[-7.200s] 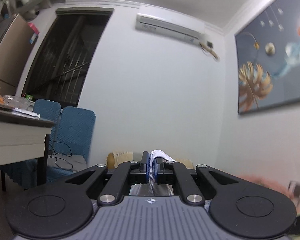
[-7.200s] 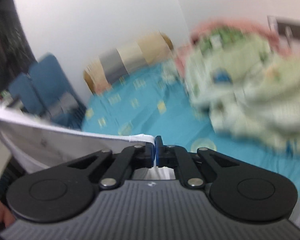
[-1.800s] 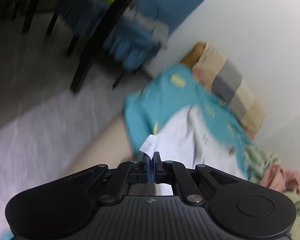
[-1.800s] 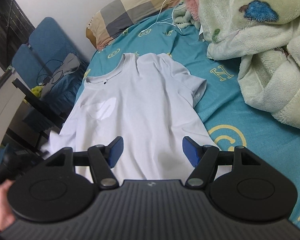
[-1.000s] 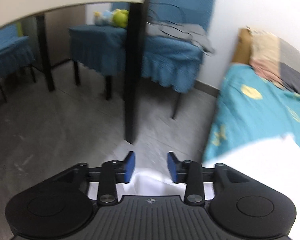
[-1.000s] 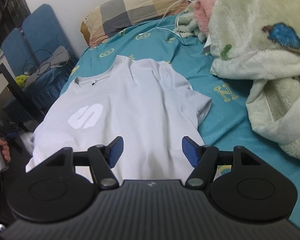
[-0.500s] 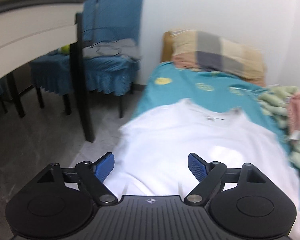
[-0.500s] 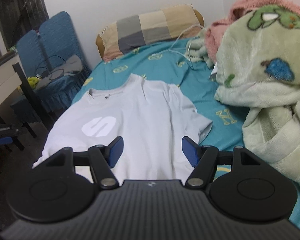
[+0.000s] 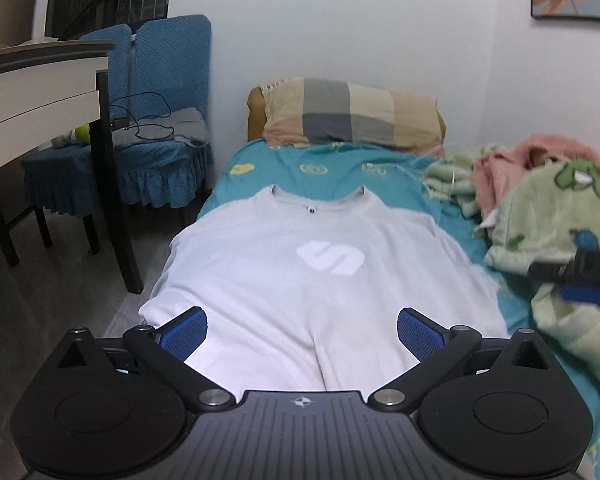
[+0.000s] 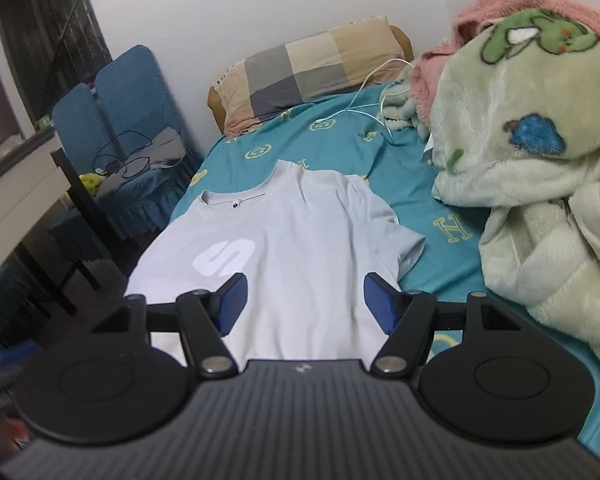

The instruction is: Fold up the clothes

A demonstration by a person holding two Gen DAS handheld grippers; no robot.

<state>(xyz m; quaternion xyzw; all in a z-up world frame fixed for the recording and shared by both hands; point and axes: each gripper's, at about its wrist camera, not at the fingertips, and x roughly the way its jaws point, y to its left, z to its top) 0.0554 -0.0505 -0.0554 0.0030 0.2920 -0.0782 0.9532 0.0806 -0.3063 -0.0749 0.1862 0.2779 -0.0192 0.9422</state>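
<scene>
left claw [image 9: 302,330] and right claw [image 10: 303,303] spread apart, empty; white t-shirt [image 9: 300,280] flat on bed [image 10: 440,208].

Both wrist views look up the bed [image 9: 412,160] from its foot toward the checked pillow [image 9: 352,114] (left centred and low, right offset rightward), sharing the spread white T-shirt [image 9: 300,280] [image 10: 296,240].

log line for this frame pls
left gripper: open | right gripper: open | white short-sleeved T-shirt: flat on teal bedsheet, unfolded
</scene>
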